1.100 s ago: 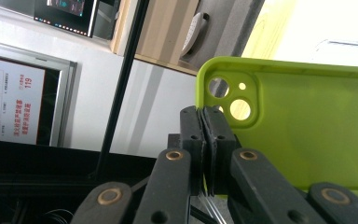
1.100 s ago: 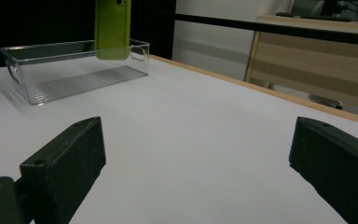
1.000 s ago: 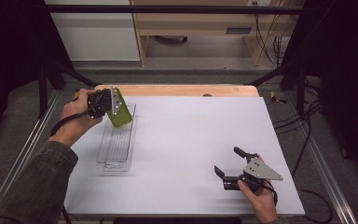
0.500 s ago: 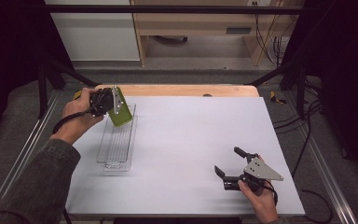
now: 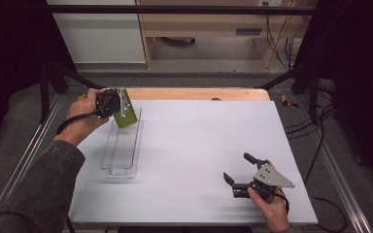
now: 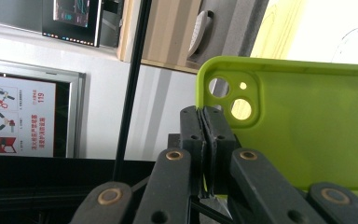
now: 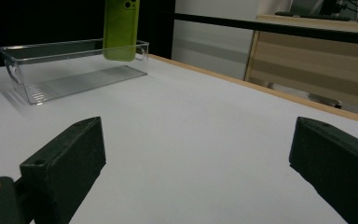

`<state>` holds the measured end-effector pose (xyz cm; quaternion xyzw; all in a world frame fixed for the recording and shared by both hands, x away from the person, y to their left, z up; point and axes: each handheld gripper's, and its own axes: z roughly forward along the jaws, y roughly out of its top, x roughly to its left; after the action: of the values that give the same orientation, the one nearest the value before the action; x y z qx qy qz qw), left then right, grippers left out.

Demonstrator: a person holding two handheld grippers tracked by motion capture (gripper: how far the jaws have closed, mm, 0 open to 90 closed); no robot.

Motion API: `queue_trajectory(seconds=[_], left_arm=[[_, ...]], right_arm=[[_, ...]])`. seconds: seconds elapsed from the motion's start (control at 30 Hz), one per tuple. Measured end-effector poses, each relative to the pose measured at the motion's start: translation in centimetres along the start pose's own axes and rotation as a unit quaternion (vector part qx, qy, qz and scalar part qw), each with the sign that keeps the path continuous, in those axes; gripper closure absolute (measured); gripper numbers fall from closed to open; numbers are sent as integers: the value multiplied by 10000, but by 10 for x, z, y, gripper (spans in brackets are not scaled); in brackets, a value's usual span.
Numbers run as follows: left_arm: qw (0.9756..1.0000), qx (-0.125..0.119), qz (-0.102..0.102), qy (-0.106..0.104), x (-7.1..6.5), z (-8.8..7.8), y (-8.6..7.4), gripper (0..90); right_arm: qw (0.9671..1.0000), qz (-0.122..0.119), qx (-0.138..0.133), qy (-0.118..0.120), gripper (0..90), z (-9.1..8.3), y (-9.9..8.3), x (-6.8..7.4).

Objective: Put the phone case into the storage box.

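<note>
While our left tongs (image 5: 119, 104) clamp tight on the edge of the green phone case (image 5: 126, 114), it hangs tilted just over the far end of the clear tray (image 5: 121, 145), not yet set down inside. So the carry looks nearly done; lowering and letting go are left, we reckon. Well apart, our right tongs (image 5: 240, 172) rest wide open and empty on the white bench (image 5: 194, 141).

Lime-green phone case (image 5: 125, 110) hangs upright over the clear tray's (image 5: 120, 167) far end.
</note>
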<state>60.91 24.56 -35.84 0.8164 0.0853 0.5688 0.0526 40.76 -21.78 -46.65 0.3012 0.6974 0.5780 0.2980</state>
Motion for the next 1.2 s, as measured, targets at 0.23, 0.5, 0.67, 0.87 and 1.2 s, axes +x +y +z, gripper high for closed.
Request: queue_trajectory(seconds=[0.23, 0.5, 0.67, 0.87, 1.2], left_arm=[[10000, -50, 23, 38, -1, 1, 2, 872], [9997, -99, 237, 64, -8, 4, 6, 872], [9995, -176, 250, 44, -10, 4, 7, 872], [9995, -165, 266, 85, -10, 6, 7, 872], [9990, -202, 367, 144, -15, 10, 7, 872]], right_arm=[[10000, 27, -28, -23, 39, 1, 1, -1], [10000, -51, 57, -21, 38, 3, 0, 0], [10000, -28, 25, -53, 38, 2, 0, -1], [9999, -38, 73, -76, 37, 3, -1, -2], [10000, -6, 35, -90, 37, 2, 0, -3]])
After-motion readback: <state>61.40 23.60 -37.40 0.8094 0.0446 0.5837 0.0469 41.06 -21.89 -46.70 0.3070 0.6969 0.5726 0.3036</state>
